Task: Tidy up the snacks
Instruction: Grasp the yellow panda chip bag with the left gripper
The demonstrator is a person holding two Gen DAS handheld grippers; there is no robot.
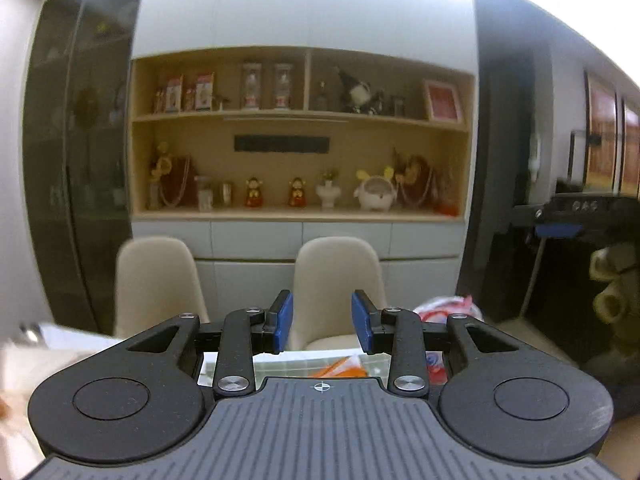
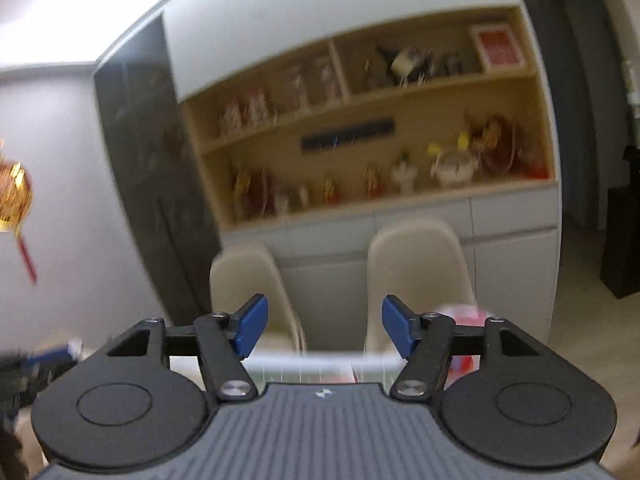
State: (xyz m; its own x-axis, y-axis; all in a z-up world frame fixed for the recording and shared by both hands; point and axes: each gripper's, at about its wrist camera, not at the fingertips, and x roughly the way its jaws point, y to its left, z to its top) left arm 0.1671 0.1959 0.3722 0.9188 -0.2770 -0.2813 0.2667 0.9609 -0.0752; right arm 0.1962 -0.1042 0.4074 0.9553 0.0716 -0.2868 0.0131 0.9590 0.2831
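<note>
My left gripper (image 1: 322,322) is open, with a modest gap between its blue pads (image 1: 282,322) and nothing in it. Under it lies a white basket (image 1: 280,364) holding an orange snack packet (image 1: 340,366). A red and white snack bag (image 1: 448,308) shows just right of the fingers. My right gripper (image 2: 324,330) is open wider and is also empty. Below it runs the white rim of the basket (image 2: 312,360), blurred. A red and pink snack bag (image 2: 464,316) sits behind the right finger. Both grippers hang above the snacks and point at the far wall.
Two cream chairs (image 1: 156,280) (image 1: 340,276) stand behind the table, in front of a wooden display shelf (image 1: 300,160) with figurines. A dark glass cabinet (image 1: 80,160) is at the left. A hand (image 1: 612,288) holding a dark device shows at the right edge.
</note>
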